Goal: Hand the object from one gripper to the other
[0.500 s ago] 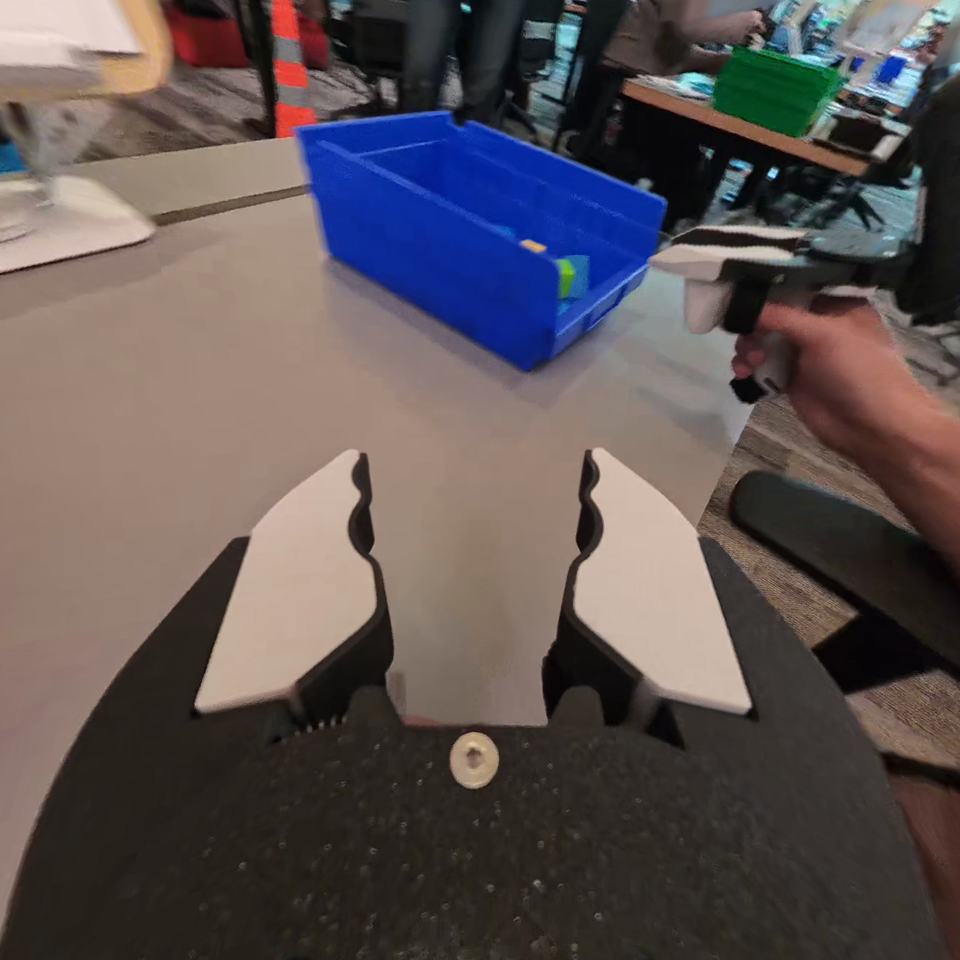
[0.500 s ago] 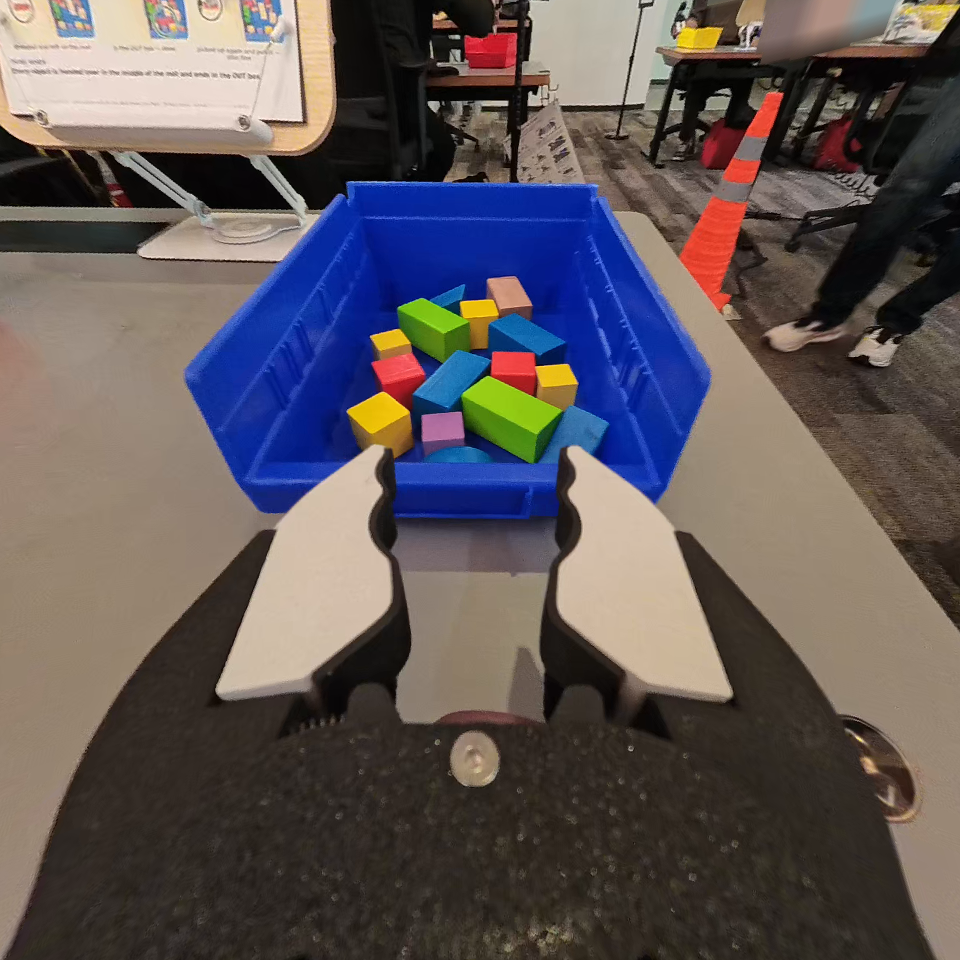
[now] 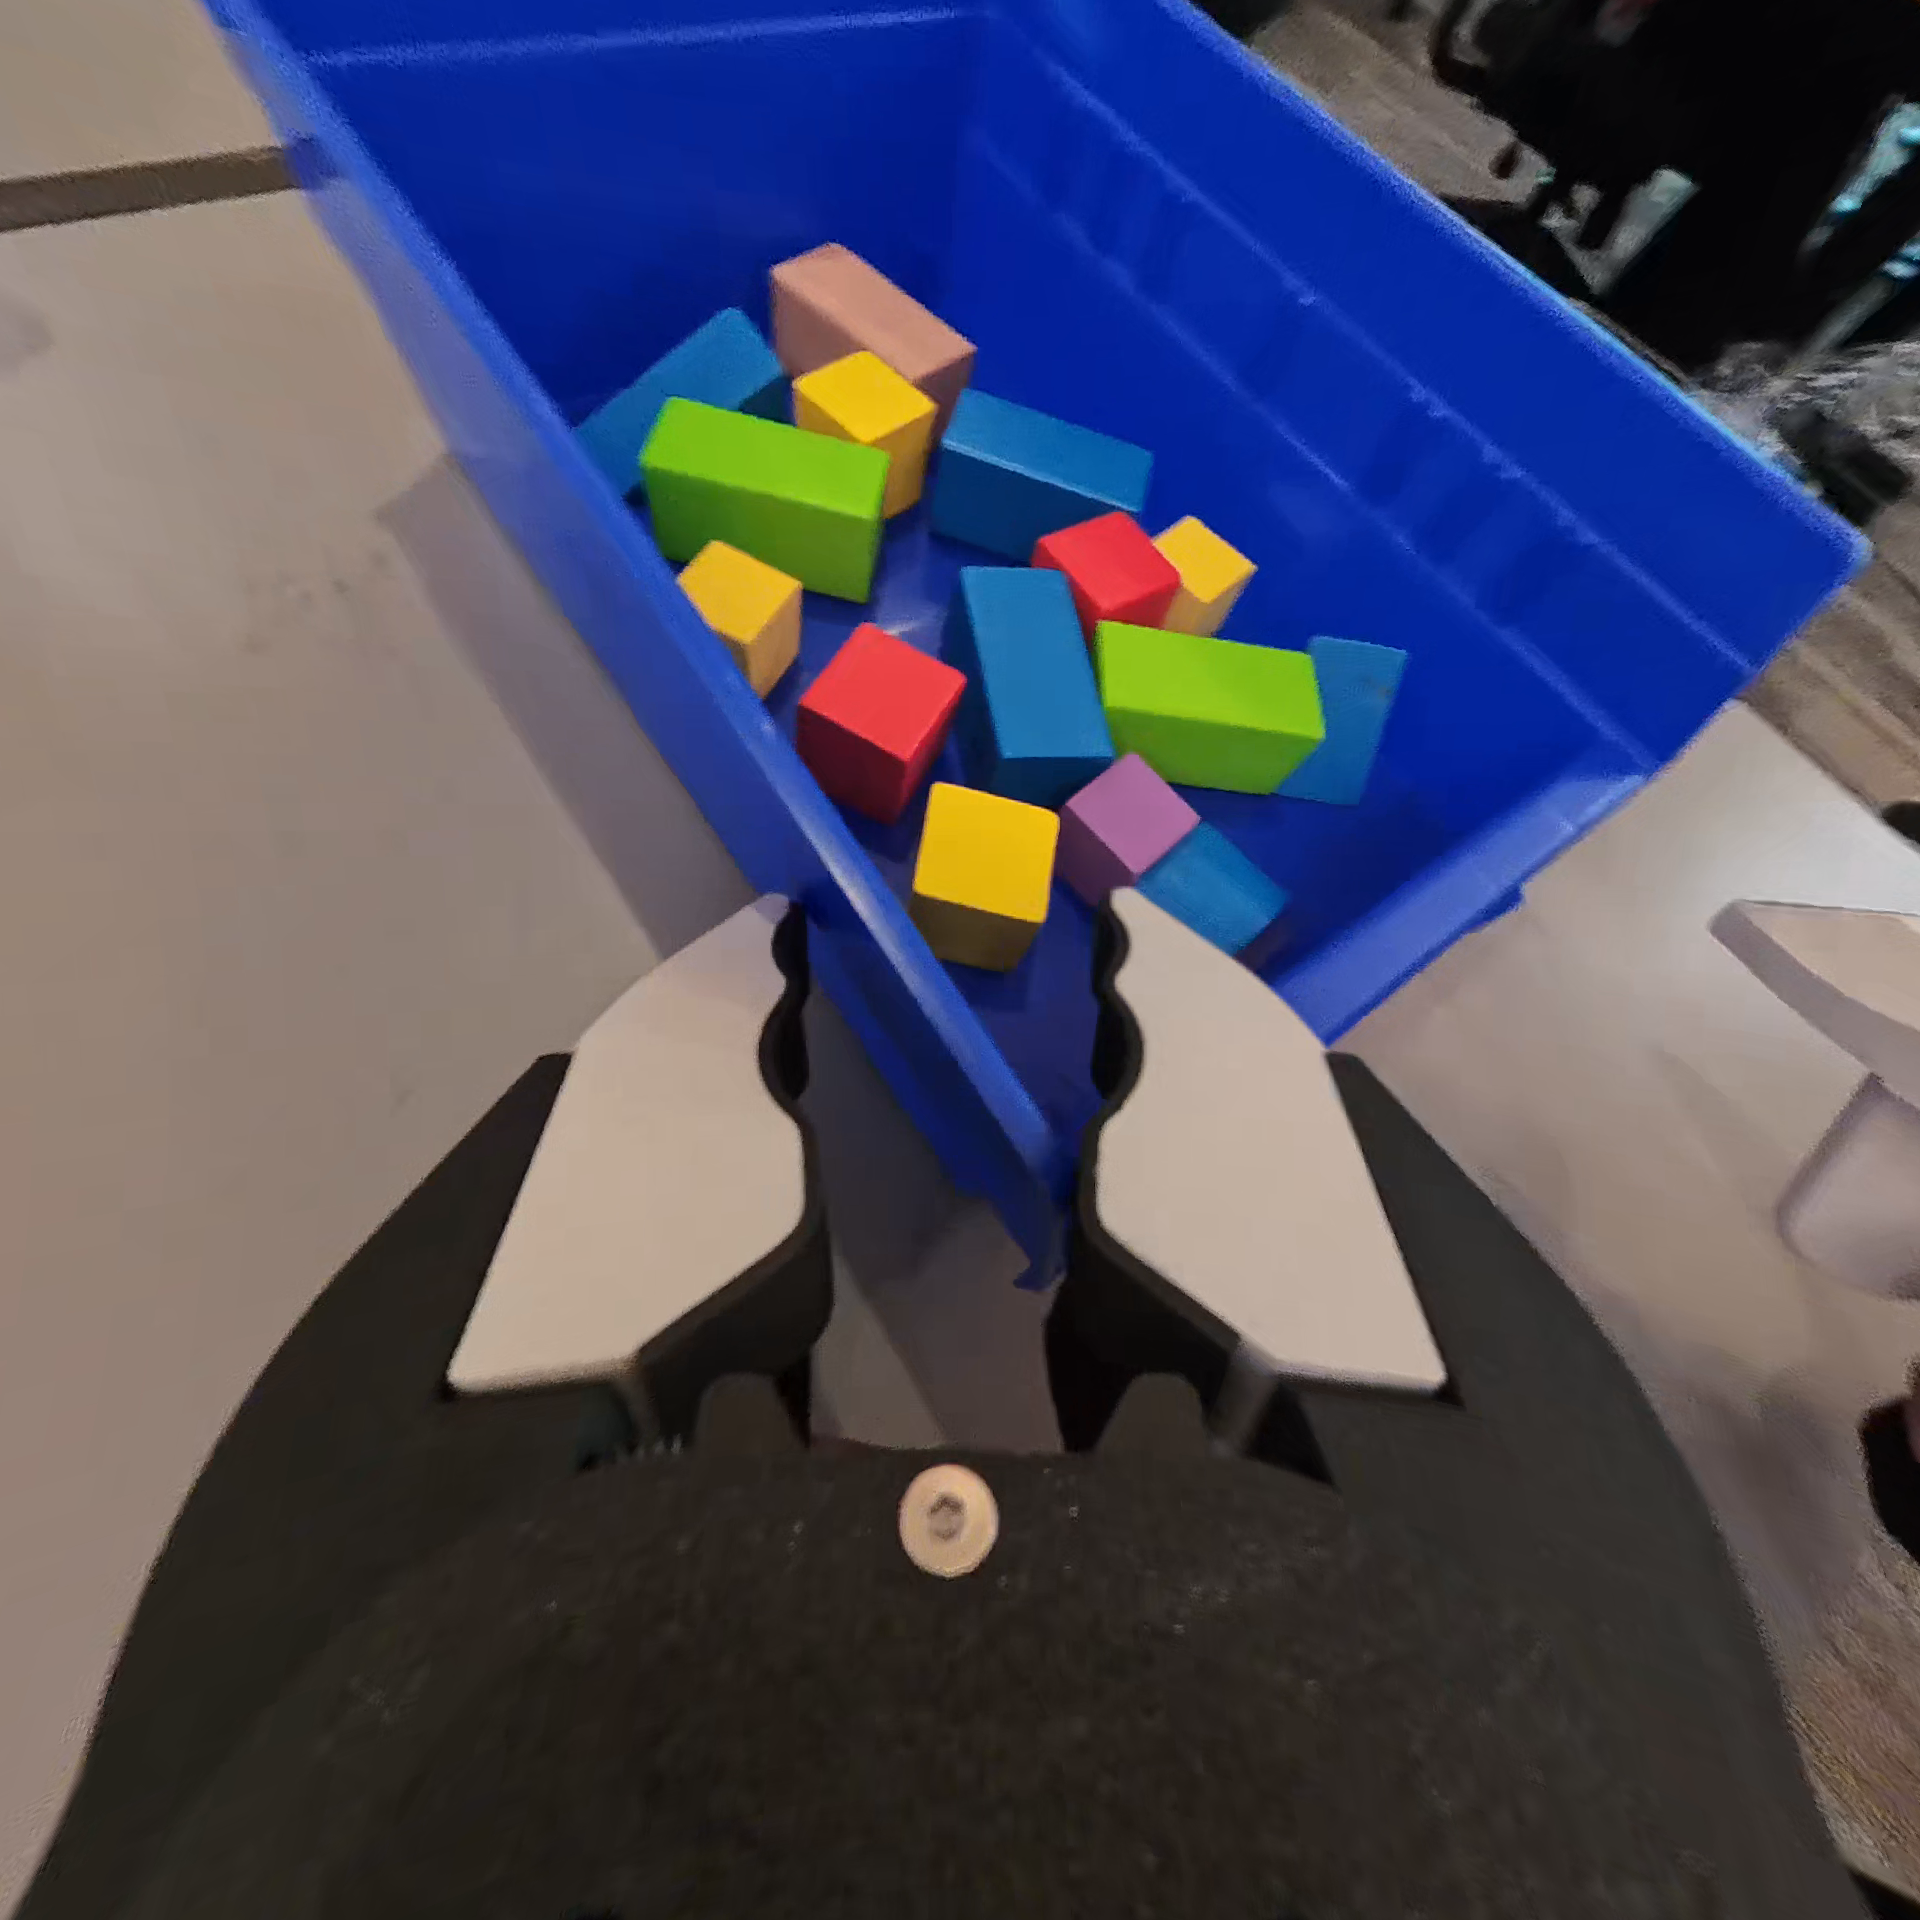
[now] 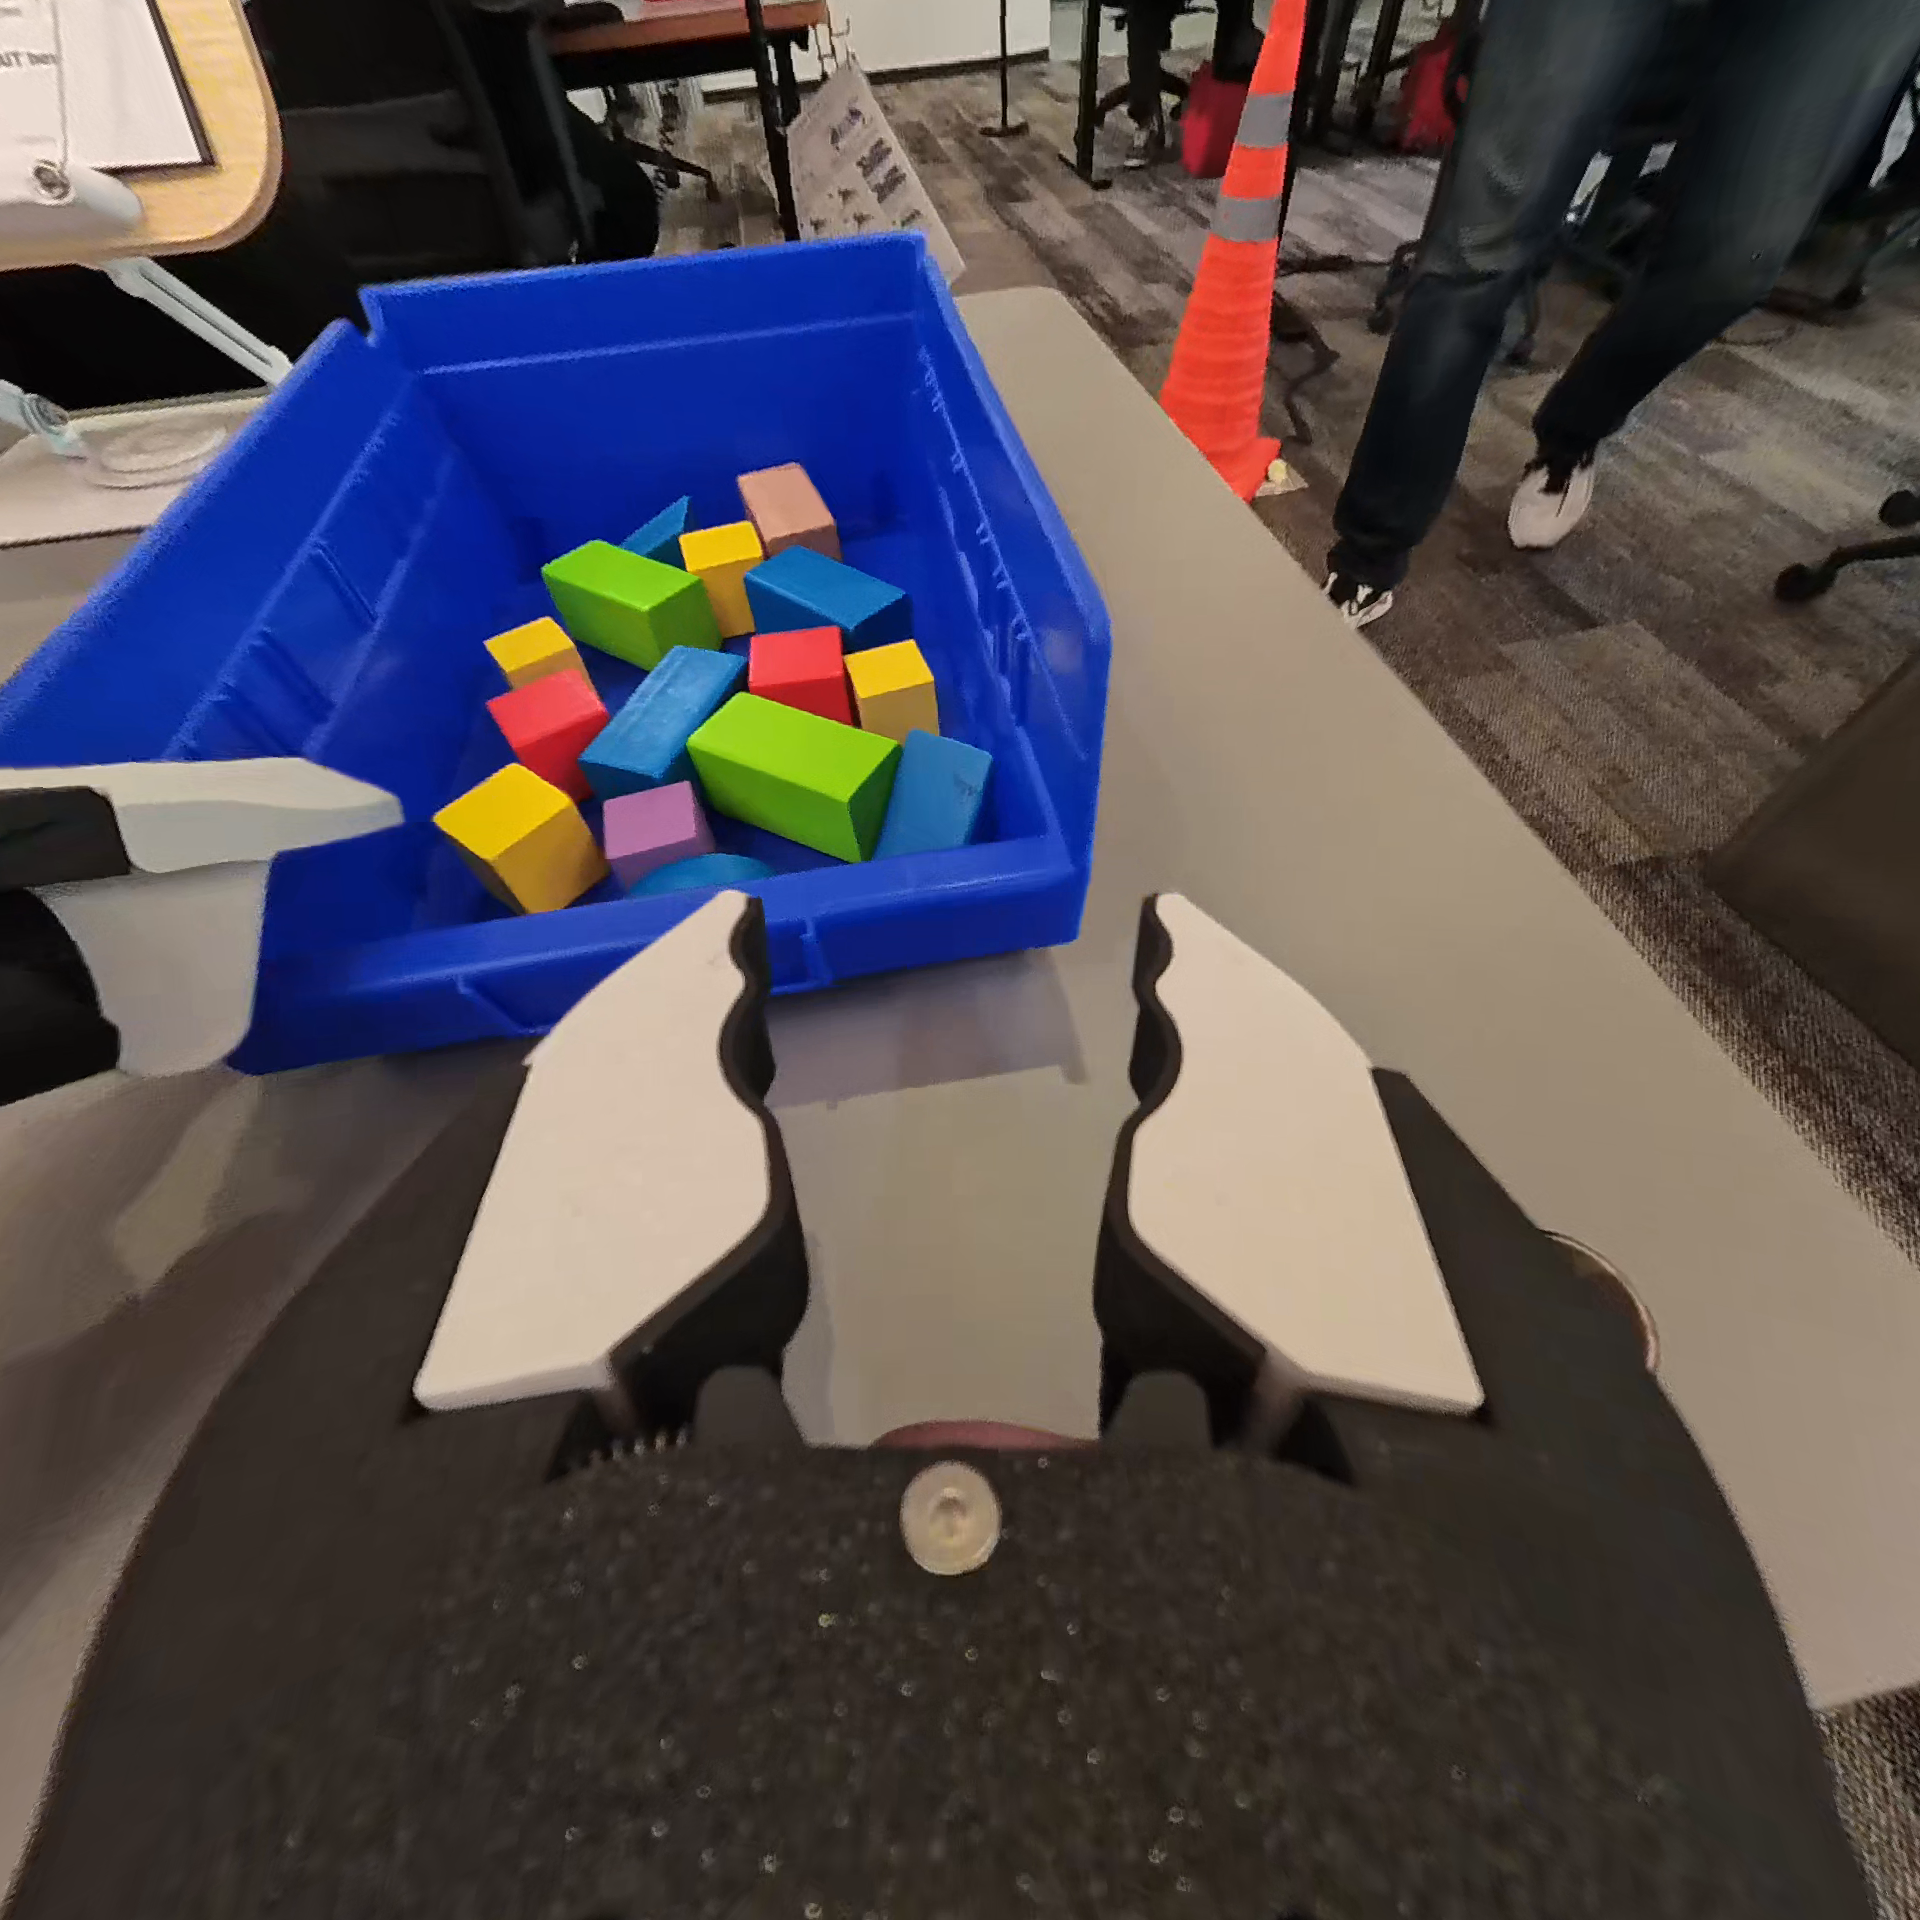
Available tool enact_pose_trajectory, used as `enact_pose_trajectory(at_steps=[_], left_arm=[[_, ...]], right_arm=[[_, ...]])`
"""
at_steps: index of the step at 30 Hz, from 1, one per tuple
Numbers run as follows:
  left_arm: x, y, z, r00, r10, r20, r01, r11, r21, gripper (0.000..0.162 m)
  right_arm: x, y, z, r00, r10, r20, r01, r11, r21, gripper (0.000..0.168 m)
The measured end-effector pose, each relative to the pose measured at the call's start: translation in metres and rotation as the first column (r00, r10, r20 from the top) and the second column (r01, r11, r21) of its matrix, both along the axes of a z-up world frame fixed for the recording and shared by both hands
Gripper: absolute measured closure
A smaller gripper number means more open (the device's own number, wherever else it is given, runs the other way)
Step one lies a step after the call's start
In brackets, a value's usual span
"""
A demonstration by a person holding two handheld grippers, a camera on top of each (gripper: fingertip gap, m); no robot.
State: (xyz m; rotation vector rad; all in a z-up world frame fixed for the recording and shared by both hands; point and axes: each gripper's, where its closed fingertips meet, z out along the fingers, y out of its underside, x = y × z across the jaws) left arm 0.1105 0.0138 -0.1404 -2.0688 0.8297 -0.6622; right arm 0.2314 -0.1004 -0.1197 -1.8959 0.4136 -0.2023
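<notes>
Your left gripper [image 3: 945, 914] has swung in over the blue bin [image 3: 1507, 540] since half a second ago, when it hung back above bare table with the bin far up the frame. Now its fingers straddle the bin's near-left wall at lower centre of the left wrist view, spread wide with nothing between them but that wall. Just past the fingertips lies a yellow cube [image 3: 982, 883], with a purple cube [image 3: 1122, 826] to its right and a red cube [image 3: 878, 717] above it. Further up the frame sit two long green blocks [image 3: 1205, 701], several blue blocks [image 3: 1029, 675], more yellow cubes and a brownish block [image 3: 862, 312] at the top of the pile. No block is held; all of them rest on the bin floor.

Your right gripper [image 4: 951, 909] has drifted right and pulled slightly away from the bin; its fingers are also wide apart and empty, hovering over the grey table [image 4: 1351, 831] in front of the bin's low front wall. In the right wrist view your left gripper shows at the left edge, its white finger [image 4: 239, 800] reaching over the bin's lower left corner towards the yellow cube. An orange cone [image 4: 1236, 260] stands on the floor at upper right, beside a person's legs [image 4: 1558, 312].
</notes>
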Motion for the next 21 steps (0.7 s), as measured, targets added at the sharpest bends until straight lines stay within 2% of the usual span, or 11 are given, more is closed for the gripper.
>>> enact_pose_trajectory(at_steps=[4,5,8,11,14,15,18,21], left_arm=[[-0.029,0.012,0.003,0.991,0.113,-0.068,-0.11,0.992,0.055,0.145],[-0.035,0.013,0.003,0.988,0.136,-0.075,-0.131,0.989,0.062,0.149],[-0.046,0.009,0.003,0.985,0.157,-0.078,-0.152,0.987,0.059,0.153],[-0.054,0.002,0.004,0.986,0.15,-0.072,-0.146,0.988,0.059,0.154],[-0.064,0.0,0.004,0.986,0.147,-0.074,-0.141,0.987,0.074,0.155],[-0.07,0.001,0.005,0.985,0.158,-0.074,-0.152,0.985,0.076,0.156],[-0.092,0.006,0.008,0.982,0.175,-0.063,-0.171,0.983,0.066,0.156],[-0.135,0.023,0.014,0.972,0.226,-0.06,-0.223,0.973,0.059,0.158]], right_arm=[[-0.003,0.006,-0.007,1.0,-0.02,0.003,0.02,0.999,-0.043,0.098],[-0.005,0.008,-0.008,1.0,-0.023,-0.006,0.022,0.999,-0.047,0.098],[-0.014,0.017,-0.012,1.0,-0.014,-0.021,0.013,0.998,-0.056,0.101],[-0.015,0.025,-0.012,0.999,-0.025,0.039,0.027,0.998,-0.059,0.114],[-0.023,0.03,-0.011,1.0,-0.019,-0.01,0.018,0.999,-0.037,0.142],[-0.022,0.028,-0.012,0.997,-0.042,-0.065,0.039,0.998,-0.049,0.165],[-0.043,0.037,-0.005,0.997,-0.026,-0.072,0.021,0.997,-0.069,0.165],[-0.084,0.058,0.004,0.998,0.016,-0.056,-0.019,0.998,-0.06,0.166]])
